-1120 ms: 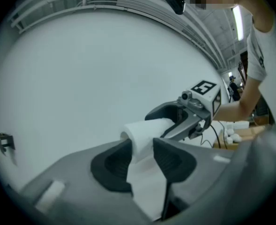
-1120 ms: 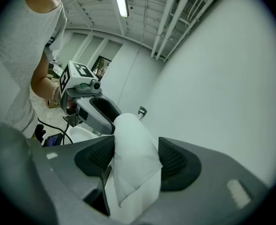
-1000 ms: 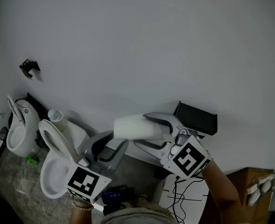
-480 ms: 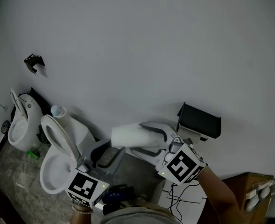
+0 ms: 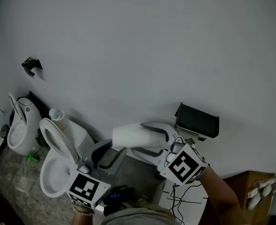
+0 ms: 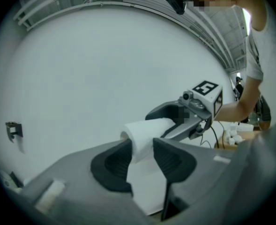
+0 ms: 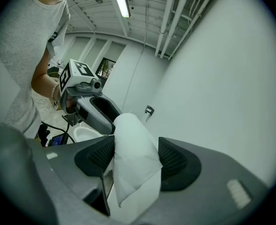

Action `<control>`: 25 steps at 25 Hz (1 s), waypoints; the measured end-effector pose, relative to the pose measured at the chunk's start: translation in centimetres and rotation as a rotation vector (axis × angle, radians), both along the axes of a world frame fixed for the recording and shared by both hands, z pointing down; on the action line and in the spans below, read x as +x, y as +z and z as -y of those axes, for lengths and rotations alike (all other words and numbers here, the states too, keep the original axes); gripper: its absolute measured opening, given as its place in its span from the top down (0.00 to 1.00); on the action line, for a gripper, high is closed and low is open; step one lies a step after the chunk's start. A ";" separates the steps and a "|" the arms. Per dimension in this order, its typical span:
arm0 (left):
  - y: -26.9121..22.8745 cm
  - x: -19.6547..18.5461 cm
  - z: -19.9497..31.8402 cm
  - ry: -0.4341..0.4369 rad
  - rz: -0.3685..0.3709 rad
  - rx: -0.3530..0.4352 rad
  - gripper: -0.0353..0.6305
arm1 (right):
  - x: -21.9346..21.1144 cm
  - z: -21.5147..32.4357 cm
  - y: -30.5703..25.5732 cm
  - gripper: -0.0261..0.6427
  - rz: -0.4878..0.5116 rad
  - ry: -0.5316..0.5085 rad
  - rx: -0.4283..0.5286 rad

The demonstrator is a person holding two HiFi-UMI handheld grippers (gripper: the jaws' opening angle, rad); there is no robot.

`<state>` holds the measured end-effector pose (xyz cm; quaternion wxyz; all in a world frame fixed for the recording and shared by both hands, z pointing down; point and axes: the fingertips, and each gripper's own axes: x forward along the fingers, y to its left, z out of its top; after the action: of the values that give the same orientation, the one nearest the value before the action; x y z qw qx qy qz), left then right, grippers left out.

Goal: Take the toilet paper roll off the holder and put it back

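Observation:
A white toilet paper roll (image 5: 128, 136) hangs in the air in front of the pale wall, with my right gripper (image 5: 141, 138) shut on it. In the right gripper view the roll (image 7: 130, 153) is squeezed between the two pads. My left gripper (image 5: 108, 153) sits just below the roll's left end, jaws apart. From the left gripper view (image 6: 141, 158), a loose sheet (image 6: 145, 186) hangs down between the jaws. A black box-shaped holder (image 5: 197, 120) is fixed to the wall right of the roll. A small black bracket (image 5: 31, 65) is on the wall far left.
A white toilet (image 5: 58, 168) with its seat up stands at lower left, and another white fixture (image 5: 20, 130) stands beside it. Black cables on a white box (image 5: 184, 196) and a brown cabinet (image 5: 250, 186) are at lower right.
Both grippers and the roll have drifted slightly down and left in the head view. The right gripper's hold on the roll has not changed.

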<state>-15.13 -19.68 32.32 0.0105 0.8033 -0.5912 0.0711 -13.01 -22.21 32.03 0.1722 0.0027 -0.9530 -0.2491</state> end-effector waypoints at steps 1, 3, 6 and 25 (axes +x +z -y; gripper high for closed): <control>-0.2 0.2 0.1 0.003 0.002 0.005 0.74 | 0.3 0.1 0.0 0.52 -0.007 0.009 -0.001; -0.4 0.5 0.3 0.012 0.004 0.012 0.74 | 0.8 0.4 -0.2 0.52 -0.012 0.032 0.004; -1.1 1.1 1.0 0.041 0.008 0.021 0.74 | 1.2 1.0 -1.4 0.52 0.035 0.051 0.020; -6.9 9.2 8.7 0.360 0.062 0.162 0.74 | 9.9 7.5 -7.4 0.52 0.115 0.335 0.091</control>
<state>-5.93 -28.40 25.42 -0.0853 0.8917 -0.4419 0.0486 -3.13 -29.68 24.59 0.1560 0.1836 -0.9353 -0.2591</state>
